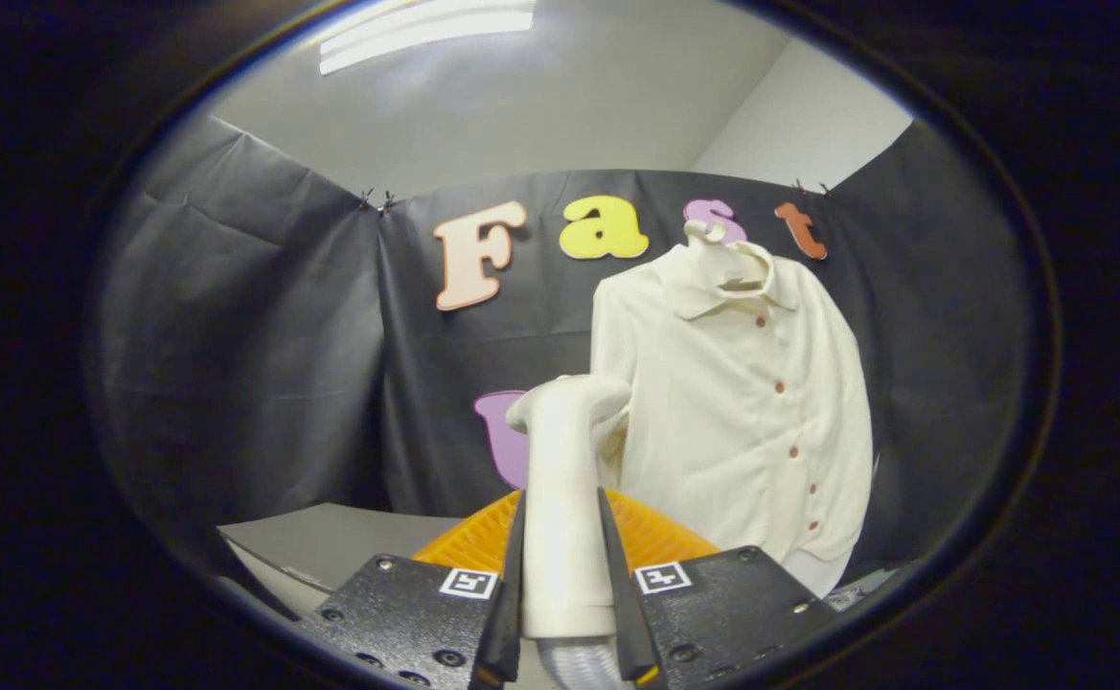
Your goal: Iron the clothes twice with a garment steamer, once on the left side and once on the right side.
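A cream button-up shirt [742, 412] hangs on a hanger against the booth's black wall, beyond the fingers and to their right. My gripper [564, 575] is shut on the white handle of the garment steamer [564, 479], which stands upright between the fingers. The steamer's head [574, 398] points toward the shirt's left side, close to the fabric; whether it touches is unclear. The steamer's ribbed hose shows just below the handle.
An orange ribbed round object [651, 541] sits just behind the fingers, under the steamer. A grey tabletop [349, 541] lies to the left of it, in front of the black wall. White ceiling and a strip light are overhead.
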Available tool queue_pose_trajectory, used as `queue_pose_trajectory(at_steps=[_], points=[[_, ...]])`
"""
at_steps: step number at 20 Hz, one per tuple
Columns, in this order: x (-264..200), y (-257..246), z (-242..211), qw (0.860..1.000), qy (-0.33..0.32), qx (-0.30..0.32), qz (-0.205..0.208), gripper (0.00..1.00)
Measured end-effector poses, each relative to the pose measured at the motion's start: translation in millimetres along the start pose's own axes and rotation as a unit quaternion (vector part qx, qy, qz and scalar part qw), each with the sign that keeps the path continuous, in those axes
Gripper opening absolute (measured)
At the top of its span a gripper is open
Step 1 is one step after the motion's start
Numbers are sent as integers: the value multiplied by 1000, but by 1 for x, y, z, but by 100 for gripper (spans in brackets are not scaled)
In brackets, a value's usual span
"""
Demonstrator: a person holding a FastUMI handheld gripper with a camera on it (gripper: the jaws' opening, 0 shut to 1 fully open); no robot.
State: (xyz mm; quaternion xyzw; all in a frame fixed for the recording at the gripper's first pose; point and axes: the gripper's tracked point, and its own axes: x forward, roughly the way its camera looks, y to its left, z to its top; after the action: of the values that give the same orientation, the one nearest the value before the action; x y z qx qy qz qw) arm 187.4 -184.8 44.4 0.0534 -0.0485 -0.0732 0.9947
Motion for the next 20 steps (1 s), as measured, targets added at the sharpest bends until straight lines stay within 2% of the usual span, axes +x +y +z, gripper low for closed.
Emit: queue_pose_trajectory(at_steps=[6,10,14,20], points=[[11,-58,25,999,-32,6,-22,38],[36,-99,33,996,-65,1,-57,38],[58,-107,10,996,-49,76,-25,38],[56,-118,-10,996,-41,83,-20,38]])
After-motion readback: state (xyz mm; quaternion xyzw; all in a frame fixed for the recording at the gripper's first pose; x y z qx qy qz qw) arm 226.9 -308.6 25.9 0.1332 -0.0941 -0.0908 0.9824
